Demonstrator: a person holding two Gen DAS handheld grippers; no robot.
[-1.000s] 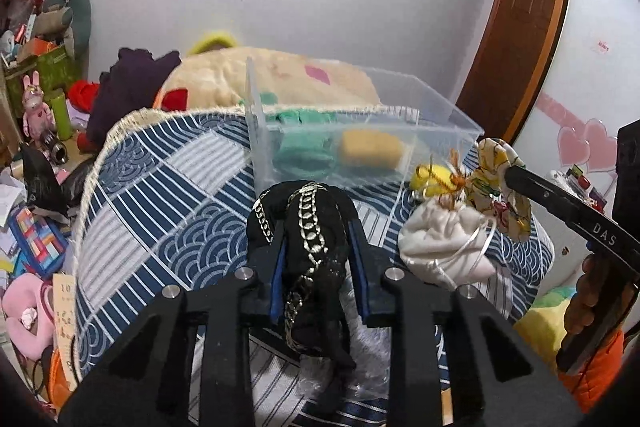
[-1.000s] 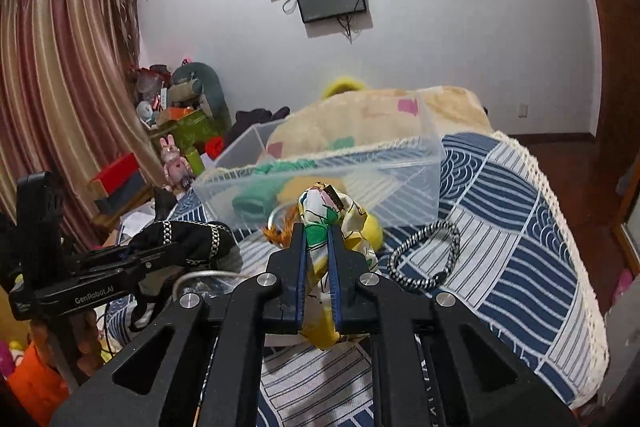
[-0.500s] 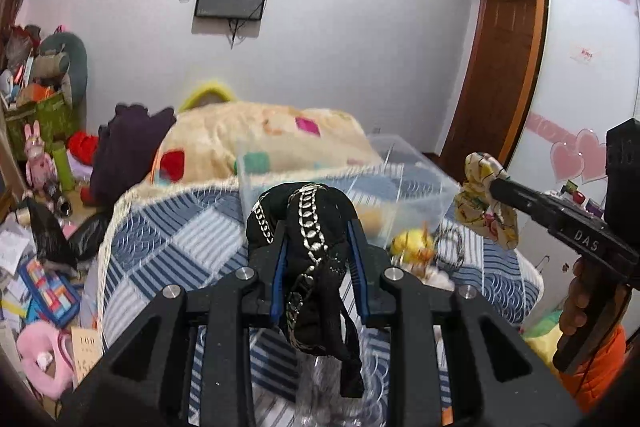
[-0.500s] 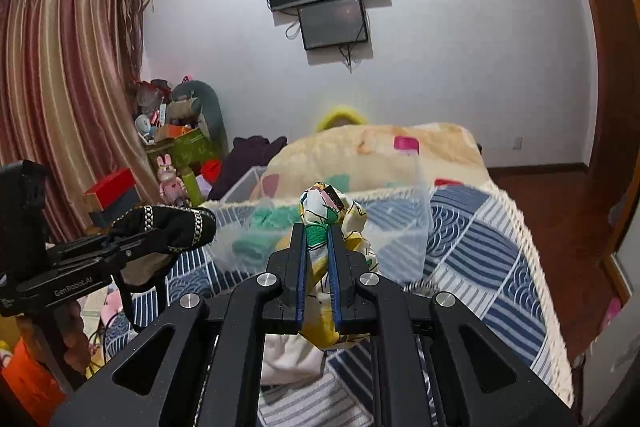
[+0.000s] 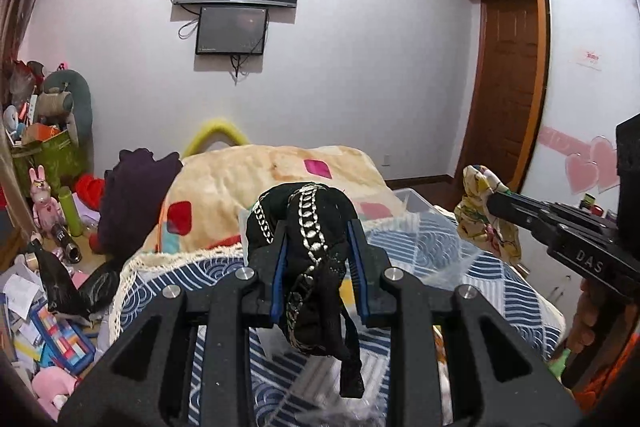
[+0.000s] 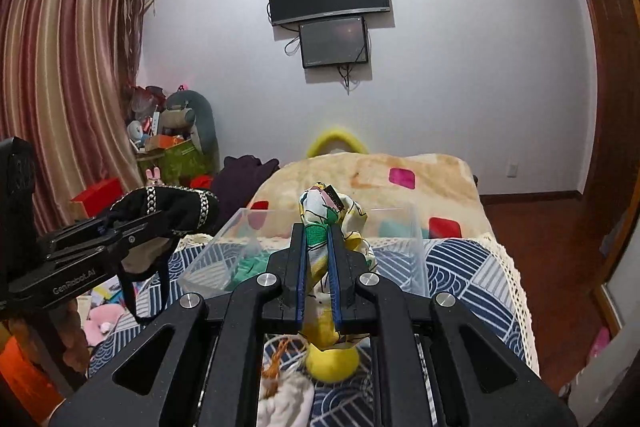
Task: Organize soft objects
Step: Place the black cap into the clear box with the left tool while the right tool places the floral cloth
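My left gripper (image 5: 318, 231) is shut on a black fabric piece with silver chain trim (image 5: 310, 247), held above the blue patterned bed cover (image 5: 480, 279); it also shows in the right wrist view (image 6: 172, 209). My right gripper (image 6: 317, 233) is shut on a yellow floral cloth (image 6: 320, 205), also seen in the left wrist view (image 5: 484, 211). A clear plastic bin (image 6: 404, 251) with green fabric (image 6: 248, 265) inside stands on the bed ahead of both grippers.
A yellow plush (image 6: 332, 363) and a white cloth (image 6: 286, 403) lie on the bed below my right gripper. A beige blanket (image 5: 276, 179) covers the far bed. Clutter and toys (image 5: 48, 307) fill the floor at left. A wooden door (image 5: 508, 87) stands right.
Both grippers have risen with their cloths, and the views have tilted up toward the wall. The bin now sits lower and partly hidden behind the held items.
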